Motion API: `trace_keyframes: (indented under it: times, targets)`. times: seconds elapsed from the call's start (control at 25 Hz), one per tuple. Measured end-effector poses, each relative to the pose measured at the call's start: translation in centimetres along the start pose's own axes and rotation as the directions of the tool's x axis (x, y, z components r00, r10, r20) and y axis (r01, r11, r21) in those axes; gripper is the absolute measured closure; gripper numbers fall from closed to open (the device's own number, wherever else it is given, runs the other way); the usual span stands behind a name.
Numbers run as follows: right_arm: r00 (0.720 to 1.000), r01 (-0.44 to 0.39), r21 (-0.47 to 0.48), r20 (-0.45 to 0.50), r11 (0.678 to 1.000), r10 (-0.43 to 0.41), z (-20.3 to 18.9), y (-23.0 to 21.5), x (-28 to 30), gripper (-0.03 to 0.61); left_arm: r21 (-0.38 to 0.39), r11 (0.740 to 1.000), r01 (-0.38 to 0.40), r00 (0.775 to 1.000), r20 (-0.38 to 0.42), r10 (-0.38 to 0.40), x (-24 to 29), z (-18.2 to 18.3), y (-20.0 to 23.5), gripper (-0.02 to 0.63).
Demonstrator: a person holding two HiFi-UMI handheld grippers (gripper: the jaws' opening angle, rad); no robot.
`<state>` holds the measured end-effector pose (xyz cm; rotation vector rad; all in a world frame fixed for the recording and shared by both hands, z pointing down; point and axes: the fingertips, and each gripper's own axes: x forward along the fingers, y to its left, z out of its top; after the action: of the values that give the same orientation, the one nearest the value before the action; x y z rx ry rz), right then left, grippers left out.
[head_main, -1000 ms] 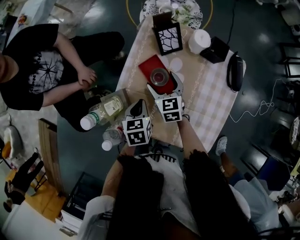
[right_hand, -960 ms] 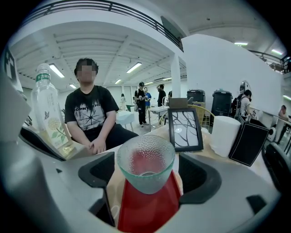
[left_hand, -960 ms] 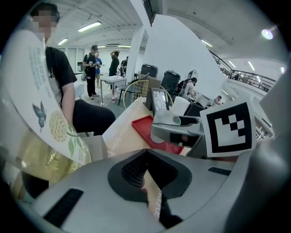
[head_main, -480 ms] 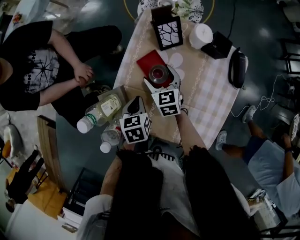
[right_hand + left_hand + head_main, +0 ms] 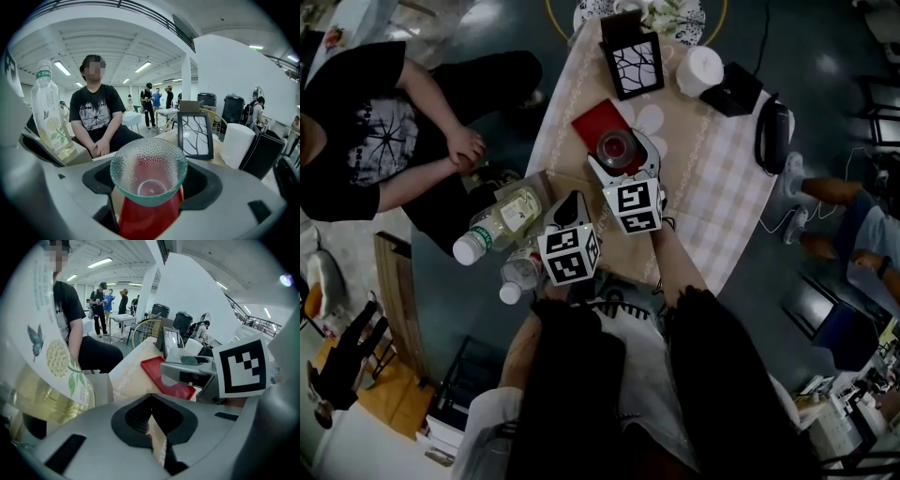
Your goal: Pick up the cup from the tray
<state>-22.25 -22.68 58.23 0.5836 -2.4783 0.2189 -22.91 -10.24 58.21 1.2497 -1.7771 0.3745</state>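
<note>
A clear dimpled glass cup [image 5: 616, 145] sits over the red tray [image 5: 596, 120] near the table's left edge. My right gripper [image 5: 620, 159] is shut on the cup, one jaw on each side of it. In the right gripper view the cup [image 5: 148, 171] fills the gap between the jaws of the right gripper [image 5: 149, 190], with the red tray [image 5: 149, 220] right under it; whether it touches the tray cannot be told. My left gripper [image 5: 572, 212] hovers at the table's near left corner, shut and empty. The left gripper [image 5: 151, 397] shows its jaws meeting.
A black lantern frame [image 5: 633, 64], a white roll [image 5: 701, 70] and a black box [image 5: 736, 91] stand behind the tray. Two plastic bottles [image 5: 502, 220] lie left of my left gripper. A person in black [image 5: 384, 141] sits at the table's left side.
My right gripper has slid forward and its jaws have closed onto the cup. The left gripper has barely moved.
</note>
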Motion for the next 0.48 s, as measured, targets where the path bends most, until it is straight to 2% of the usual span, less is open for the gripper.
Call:
trace_keyframes:
  times: [0.2, 0.36, 0.48]
  targets:
    - [0.999, -0.018, 0.008, 0.026, 1.000, 0.018, 0.9, 0.0, -1.6, 0.178, 0.006, 1.000, 0.012, 1.000, 0.005, -0.012, -0.2, -0.1, -0.6, 0.609]
    - [1.000, -0.002, -0.005, 0.027, 1.000, 0.002, 1.0, -0.7, -3.0, 0.178, 0.035, 0.999, 0.038, 0.999, 0.017, -0.038, -0.5, -0.2, -1.5, 0.608]
    - [1.000, 0.018, -0.003, 0.016, 1.000, -0.018, 0.5, -1.4, -4.4, 0.178, 0.024, 0.999, 0.047, 0.999, 0.019, -0.048, -0.8, -0.7, -2.2, 0.607]
